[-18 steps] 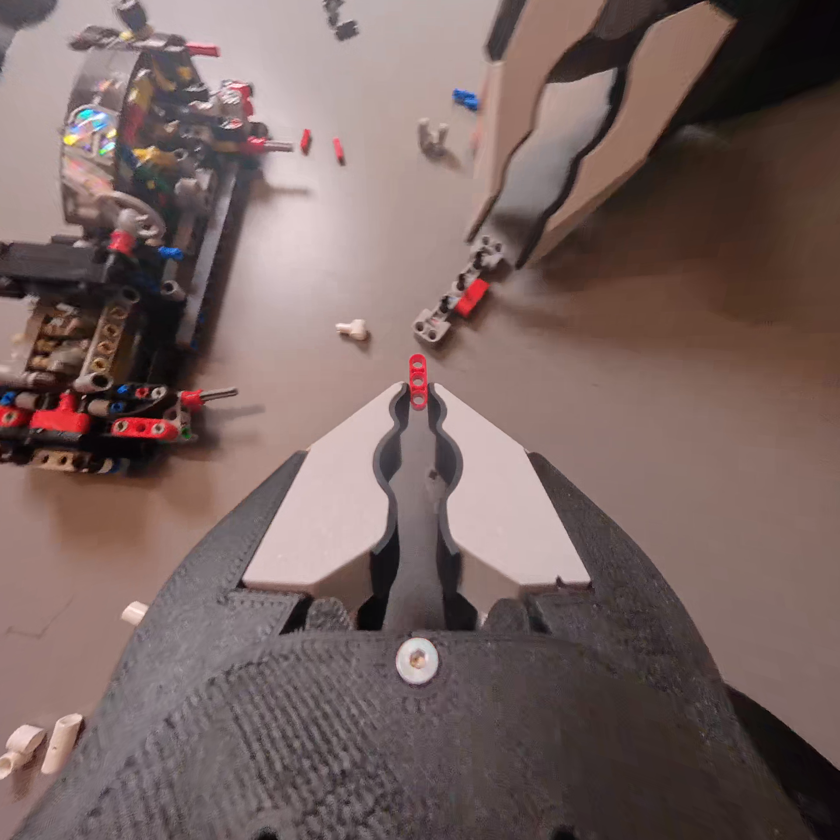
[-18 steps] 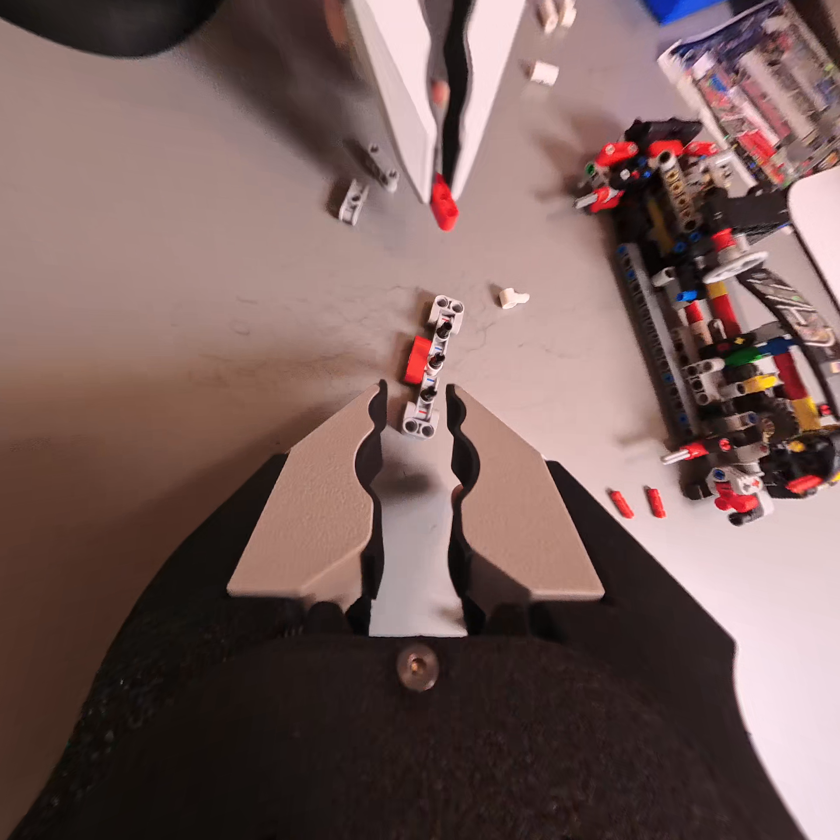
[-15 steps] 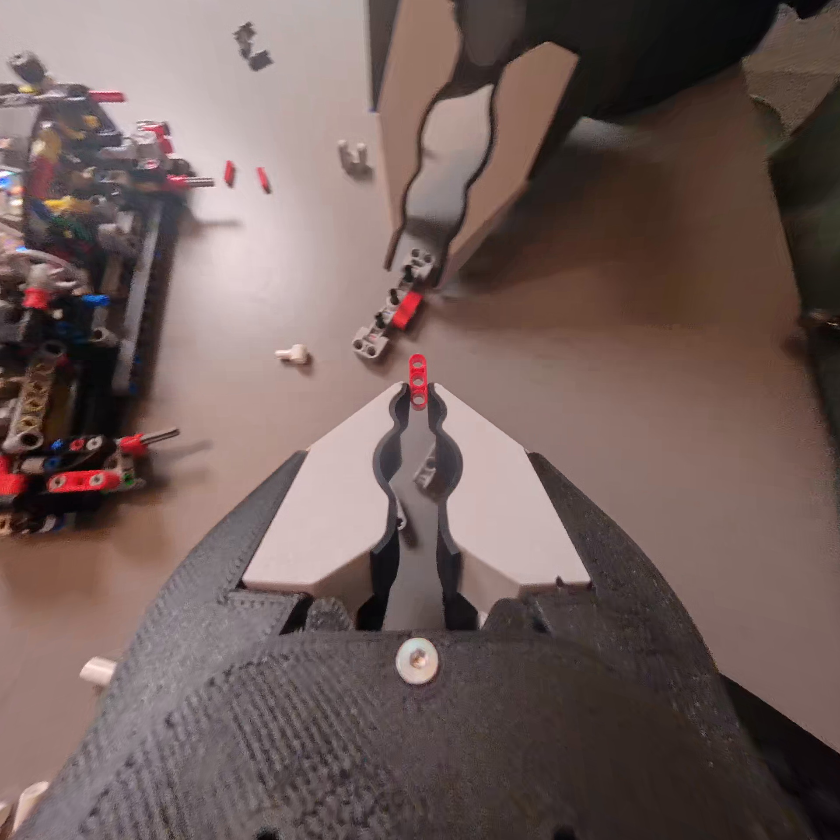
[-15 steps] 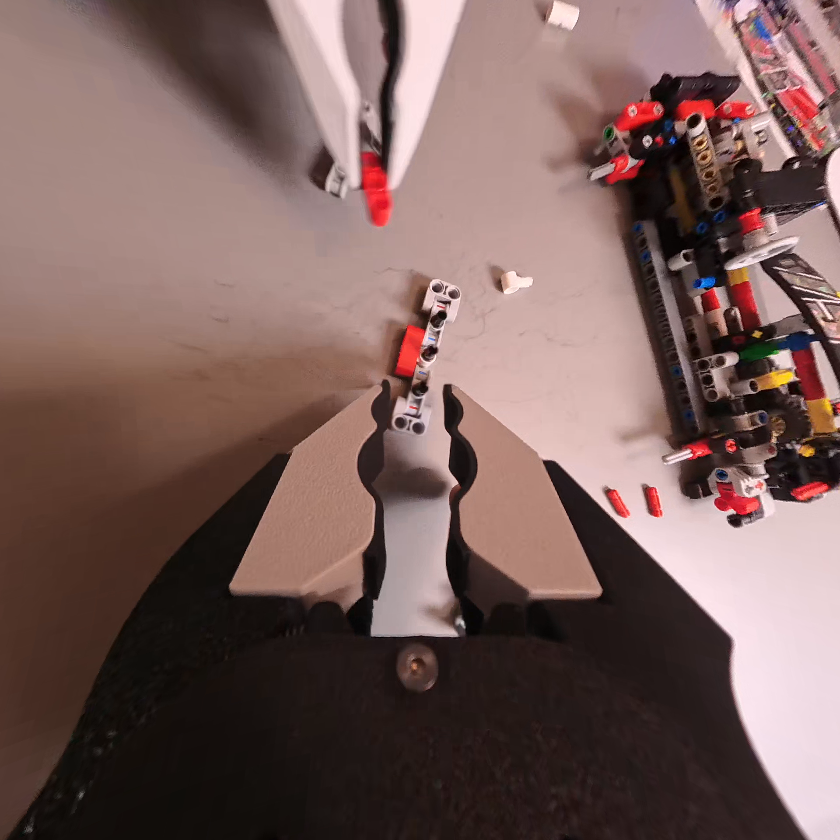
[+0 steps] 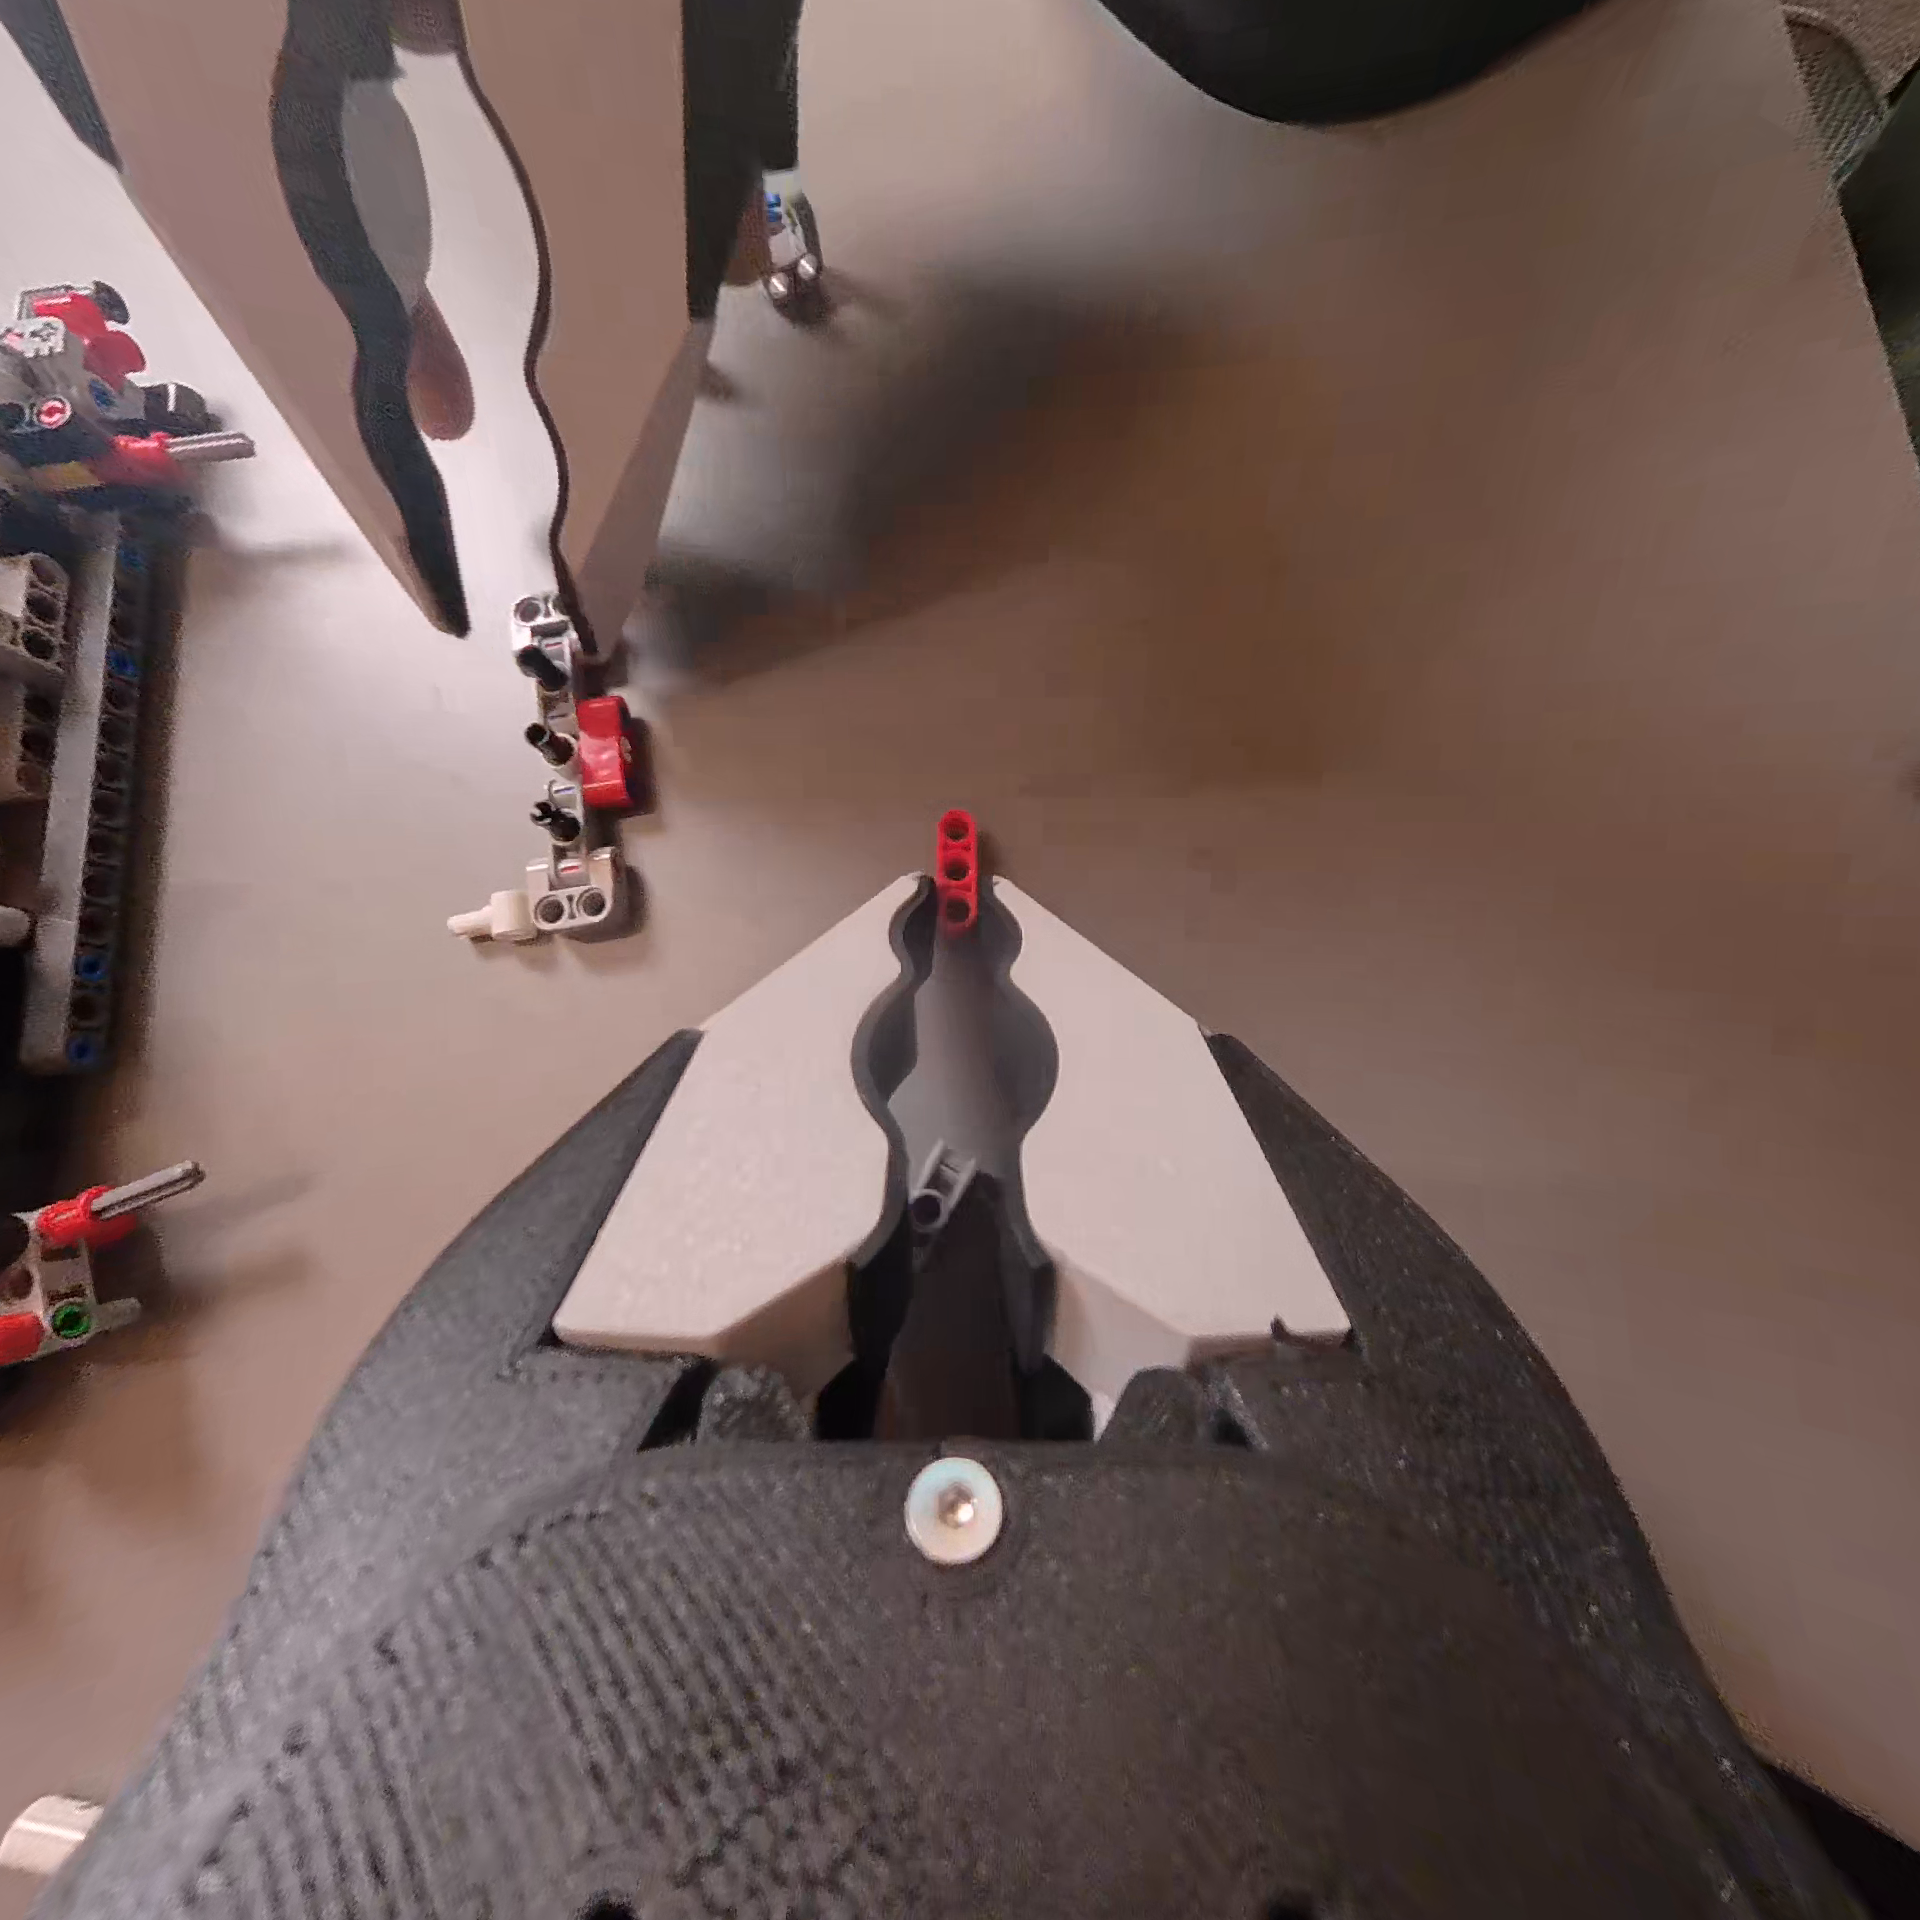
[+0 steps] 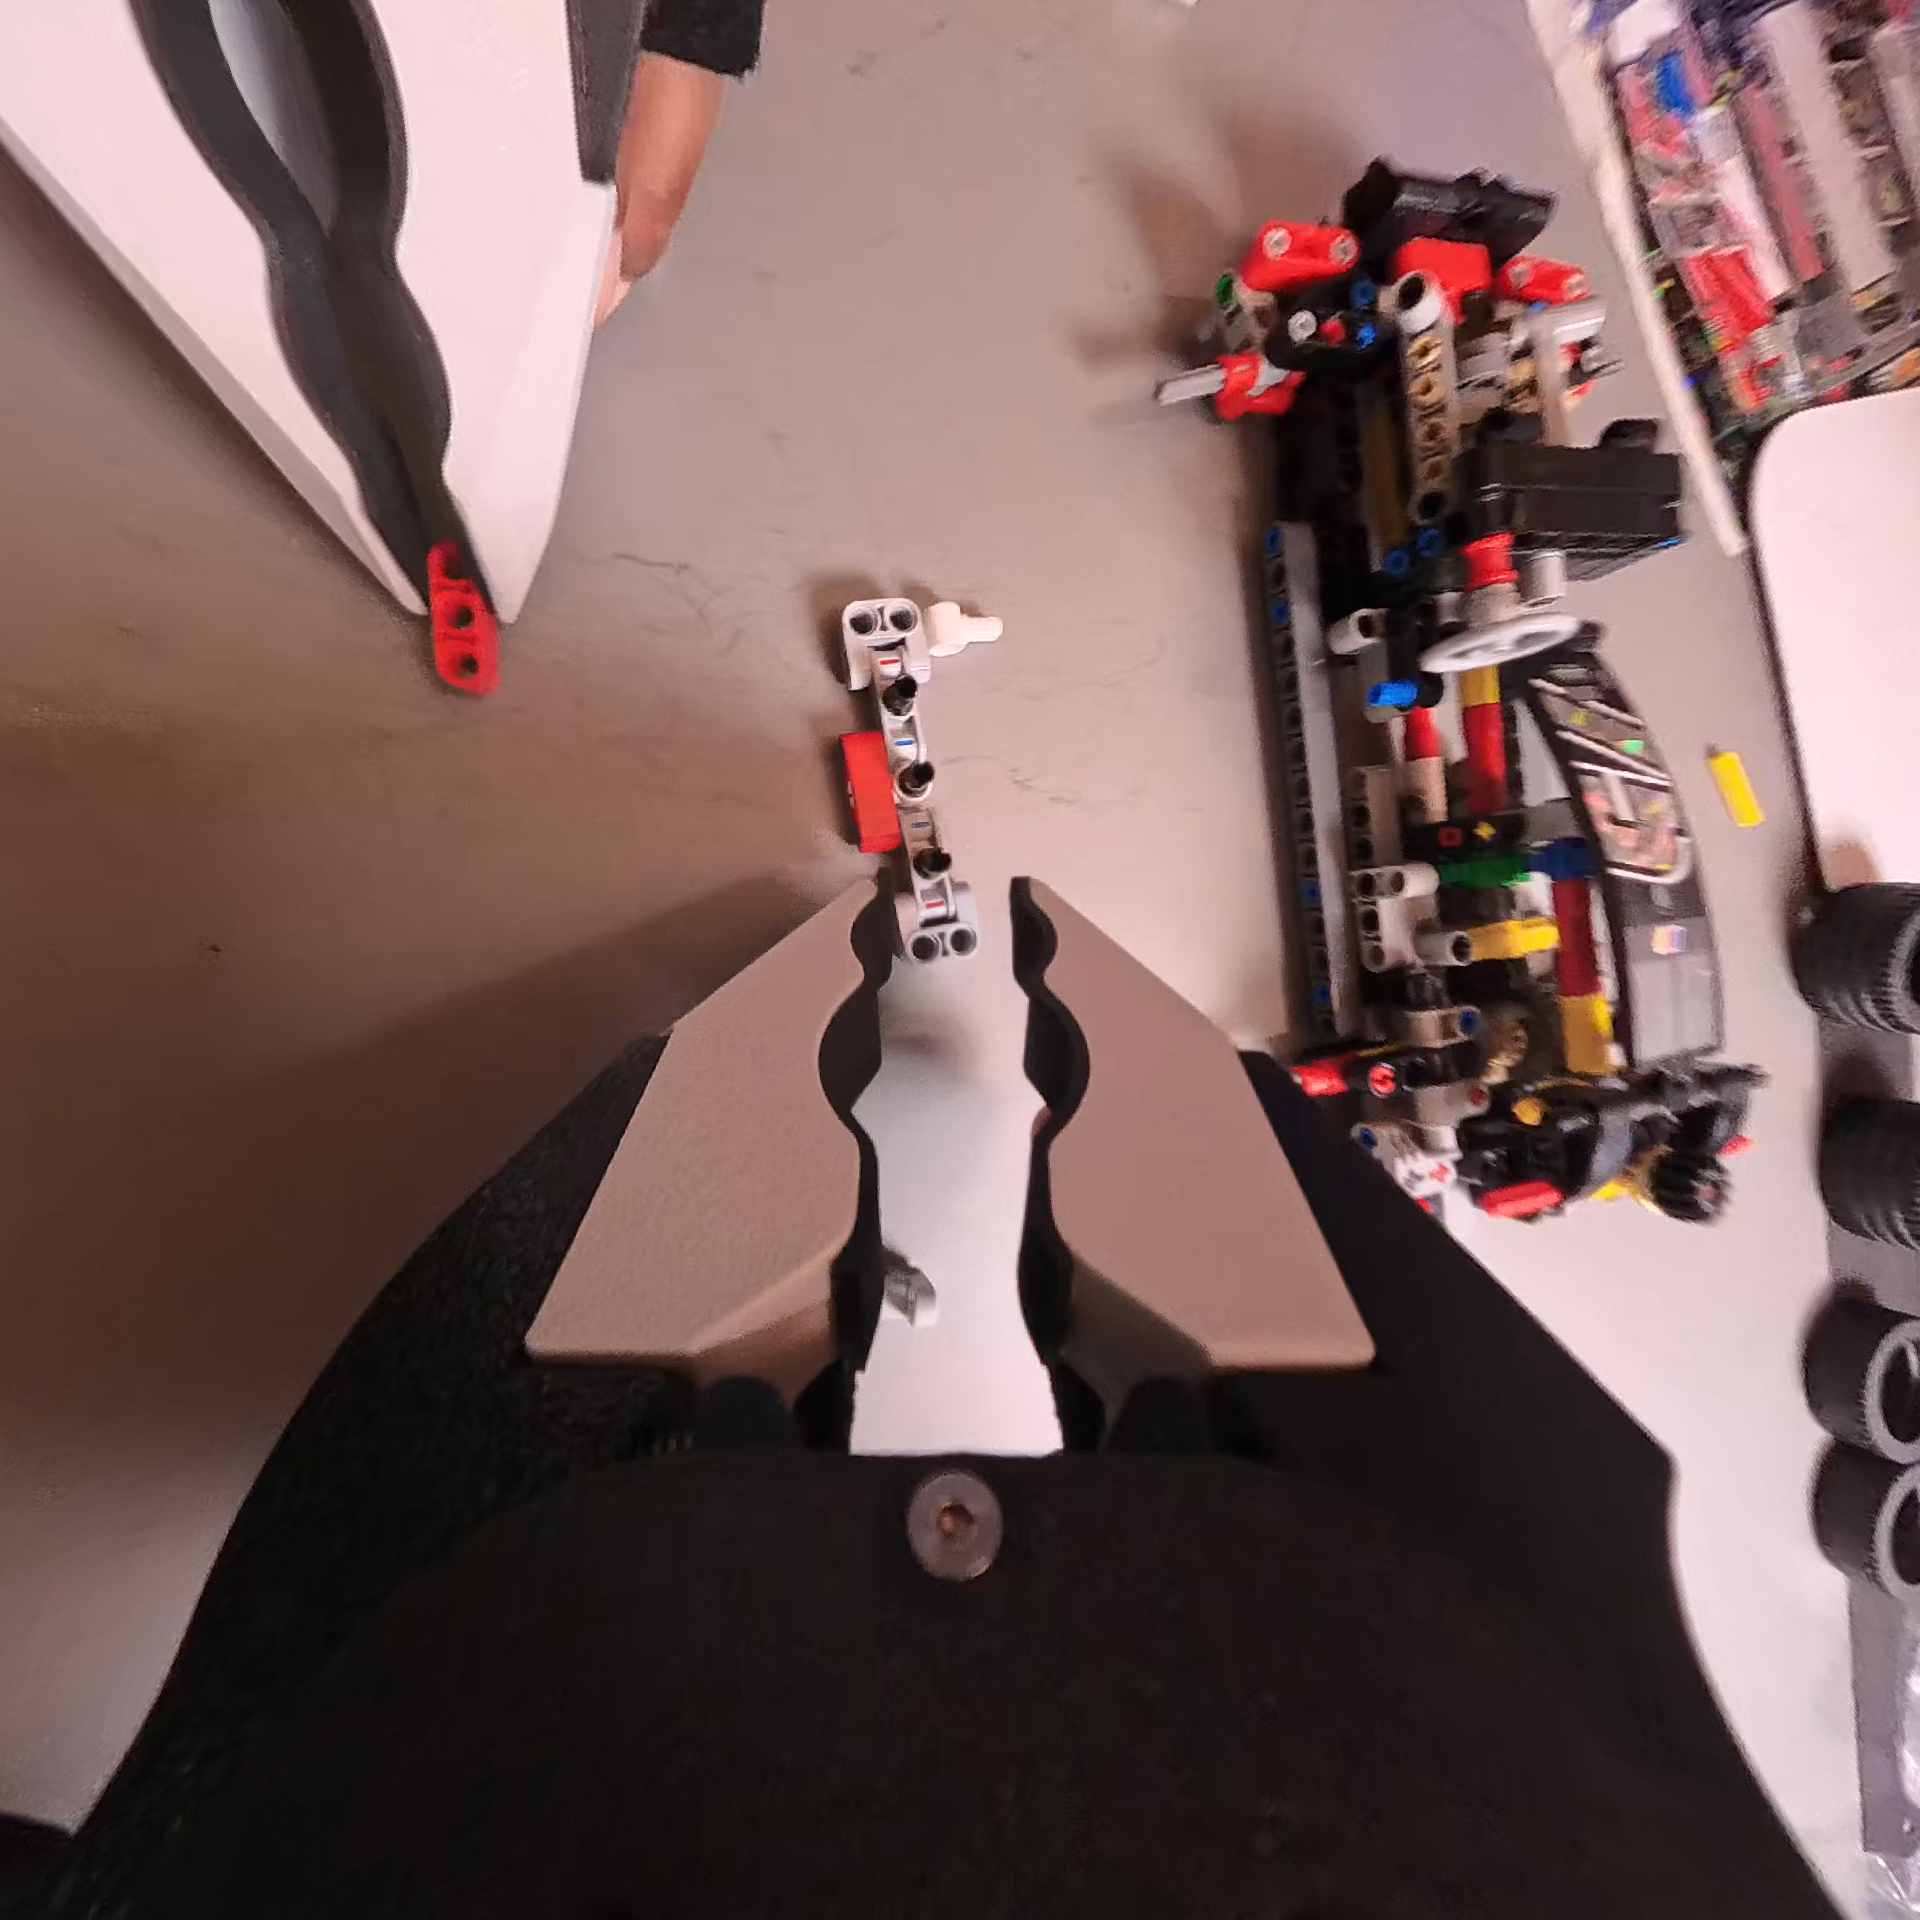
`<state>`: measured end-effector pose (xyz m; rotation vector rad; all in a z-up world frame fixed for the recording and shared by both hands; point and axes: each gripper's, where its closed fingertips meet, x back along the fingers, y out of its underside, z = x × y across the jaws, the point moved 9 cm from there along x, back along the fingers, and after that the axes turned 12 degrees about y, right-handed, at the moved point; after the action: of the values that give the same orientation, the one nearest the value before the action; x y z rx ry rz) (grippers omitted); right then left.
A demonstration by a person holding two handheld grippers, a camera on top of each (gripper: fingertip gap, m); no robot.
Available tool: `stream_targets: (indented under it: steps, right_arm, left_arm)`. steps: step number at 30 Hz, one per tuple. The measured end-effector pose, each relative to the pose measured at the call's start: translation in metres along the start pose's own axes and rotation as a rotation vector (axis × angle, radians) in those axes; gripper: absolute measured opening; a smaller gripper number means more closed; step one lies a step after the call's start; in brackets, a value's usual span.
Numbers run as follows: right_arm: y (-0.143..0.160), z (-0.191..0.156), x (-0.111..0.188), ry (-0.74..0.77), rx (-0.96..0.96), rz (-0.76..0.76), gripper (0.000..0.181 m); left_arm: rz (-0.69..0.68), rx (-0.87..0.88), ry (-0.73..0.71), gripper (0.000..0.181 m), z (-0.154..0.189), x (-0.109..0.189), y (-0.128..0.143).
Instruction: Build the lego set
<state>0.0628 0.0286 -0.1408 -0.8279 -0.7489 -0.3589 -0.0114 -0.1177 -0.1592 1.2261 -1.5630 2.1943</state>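
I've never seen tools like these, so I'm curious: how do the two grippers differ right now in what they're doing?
The left gripper is shut on a small red beam, pinched at its very tips and held off the table; the right gripper holds nothing. The left gripper's jaws are nearly together, while the right gripper's stand apart, with the near end of a grey and red assembly lying on the table between its tips. Both have pale wavy-edged fingers on black bodies.

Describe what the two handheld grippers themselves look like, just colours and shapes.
Both look alike. The left gripper and right gripper each have a rounded black body with a ribbed, woven-looking texture and a silver screw with washer at its centre. Two pale grey, wedge-shaped fingers taper to a point; their inner faces are dark, wavy-edged pads. A black sleeve cuff shows behind the left one. No cables are visible.
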Motion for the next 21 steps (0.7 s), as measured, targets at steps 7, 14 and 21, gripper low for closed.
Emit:
stream_targets:
  steps: [7, 14, 21]
  right_arm:
    - [0.012, 0.005, 0.046, 0.102, -0.085, 0.126, 0.018]
    - [0.037, 0.011, 0.065, 0.205, -0.219, 0.225, 0.015]
    - [0.056, 0.019, 0.064, 0.208, -0.292, 0.237, 0.014]
  left_arm:
    - [0.043, 0.021, -0.002, 0.016, -0.001, 0.007, 0.001]
    - [0.008, 0.017, 0.004, 0.005, 0.0, -0.002, 0.0]
    - [0.027, -0.017, 0.063, 0.006, 0.005, -0.004, -0.002]
